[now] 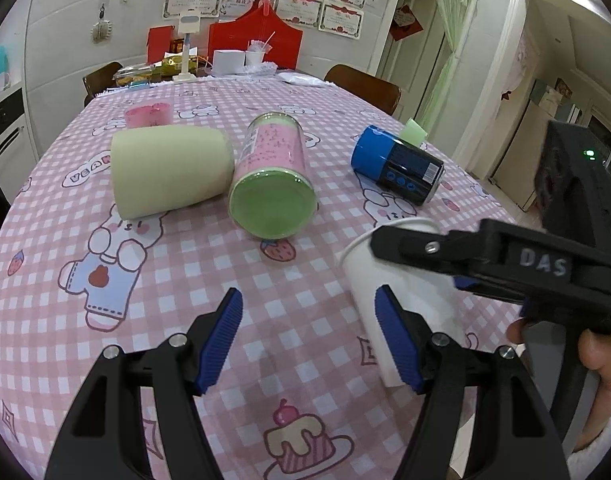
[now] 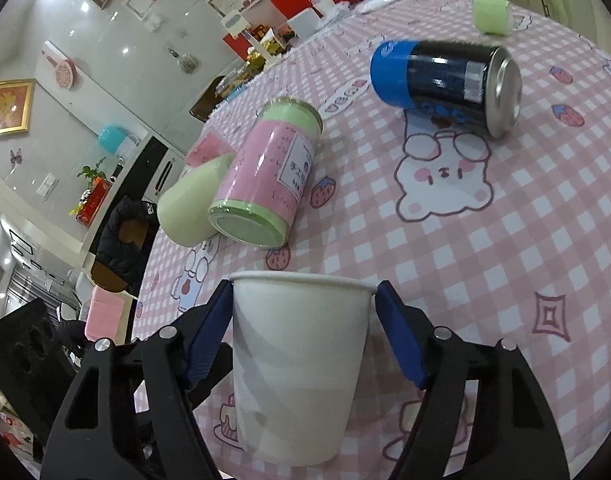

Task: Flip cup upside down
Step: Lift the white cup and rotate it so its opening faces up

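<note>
Now the right gripper [image 2: 303,330] has its jaws grasping the white cup [image 2: 295,364], tilted above the worktop [image 2: 505,240], while the left gripper [image 1: 309,336], released, waits at 9 o'clock beside it.

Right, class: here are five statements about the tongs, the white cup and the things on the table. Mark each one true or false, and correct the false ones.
1. The white paper cup sits between the blue pads of the right tongs. True.
2. The left tongs grip the pale green cup. False: the left tongs are open and hold nothing; that cup lies on its side on the tablecloth.
3. The pink and green can stands upright. False: it lies on its side, touching the pale green cup.
4. The blue and black can lies on its side. True.
5. The white paper cup already stands rim down on the table. False: it is tilted in the right tongs, its rim pointing away from them.
</note>
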`<state>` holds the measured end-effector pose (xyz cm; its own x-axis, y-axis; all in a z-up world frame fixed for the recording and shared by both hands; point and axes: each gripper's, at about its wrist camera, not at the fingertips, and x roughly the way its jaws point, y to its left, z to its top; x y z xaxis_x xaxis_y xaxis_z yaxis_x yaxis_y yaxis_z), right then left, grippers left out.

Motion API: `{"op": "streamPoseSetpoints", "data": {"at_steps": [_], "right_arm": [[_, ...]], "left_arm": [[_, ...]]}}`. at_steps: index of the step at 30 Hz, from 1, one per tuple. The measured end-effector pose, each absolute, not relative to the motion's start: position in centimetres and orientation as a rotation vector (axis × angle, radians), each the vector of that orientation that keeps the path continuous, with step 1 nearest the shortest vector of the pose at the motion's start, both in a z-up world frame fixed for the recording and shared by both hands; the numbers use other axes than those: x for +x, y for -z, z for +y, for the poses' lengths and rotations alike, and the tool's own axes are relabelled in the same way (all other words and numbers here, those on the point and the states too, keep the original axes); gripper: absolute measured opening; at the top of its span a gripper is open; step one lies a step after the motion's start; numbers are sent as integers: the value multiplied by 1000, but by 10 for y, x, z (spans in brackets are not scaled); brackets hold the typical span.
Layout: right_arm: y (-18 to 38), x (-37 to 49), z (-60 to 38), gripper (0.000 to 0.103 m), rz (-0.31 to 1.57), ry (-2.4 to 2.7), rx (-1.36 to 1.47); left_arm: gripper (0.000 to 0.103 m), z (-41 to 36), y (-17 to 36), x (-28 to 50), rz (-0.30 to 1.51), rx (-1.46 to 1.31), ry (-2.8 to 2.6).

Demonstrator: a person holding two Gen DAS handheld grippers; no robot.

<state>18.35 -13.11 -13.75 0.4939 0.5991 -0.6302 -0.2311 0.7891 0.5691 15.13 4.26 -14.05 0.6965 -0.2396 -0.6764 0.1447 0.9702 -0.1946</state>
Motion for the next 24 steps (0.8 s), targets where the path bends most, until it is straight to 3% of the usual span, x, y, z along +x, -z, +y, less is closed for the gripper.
{"op": "streamPoseSetpoints", "data": {"at_steps": [9,24], "right_arm": [[105,161,-148,69,672,-352,219],[115,177,-154,70,558,-279,141]], "left_arm": [[68,29,137,159,766,-143,212],[68,18,139,173,778,-159,226]]}}
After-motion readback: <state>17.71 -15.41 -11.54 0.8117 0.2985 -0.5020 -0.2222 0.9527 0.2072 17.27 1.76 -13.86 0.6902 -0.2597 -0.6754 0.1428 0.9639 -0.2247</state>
